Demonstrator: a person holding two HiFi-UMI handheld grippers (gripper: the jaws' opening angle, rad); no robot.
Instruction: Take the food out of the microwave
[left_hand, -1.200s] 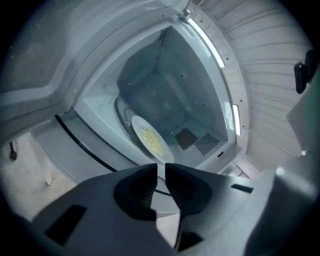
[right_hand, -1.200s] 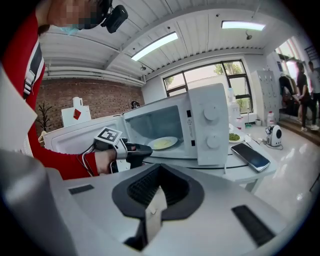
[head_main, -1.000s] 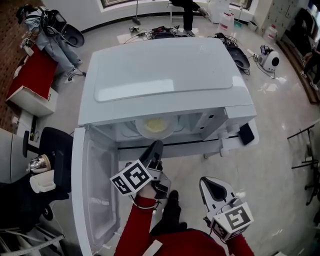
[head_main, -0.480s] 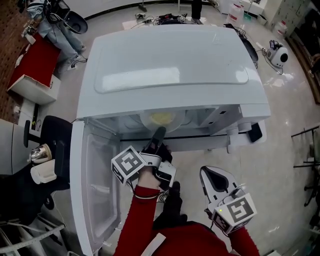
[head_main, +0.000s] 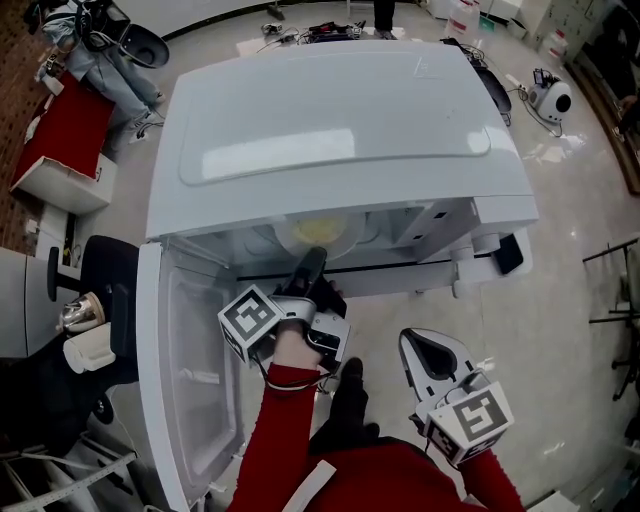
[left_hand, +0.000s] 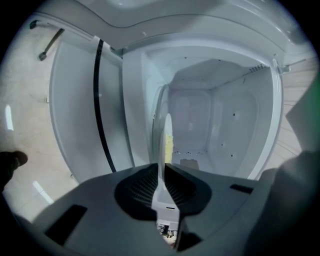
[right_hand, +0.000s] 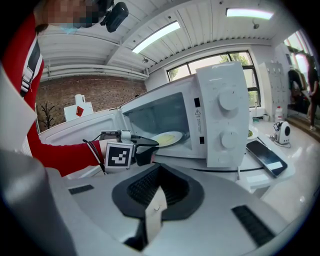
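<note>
Left gripper (head_main: 311, 258): clamped on the near rim of the plate (head_main: 318, 232) of yellow food, inside the microwave (head_main: 330, 130), likely to slide it out | right gripper (head_main: 418, 350): closed, empty, in front of the microwave, leaving the opening free.

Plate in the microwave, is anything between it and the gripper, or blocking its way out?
Nothing visible is in the way. The microwave door hangs wide open at the left, and the left hand-held gripper holds the plate by its front rim.
</note>
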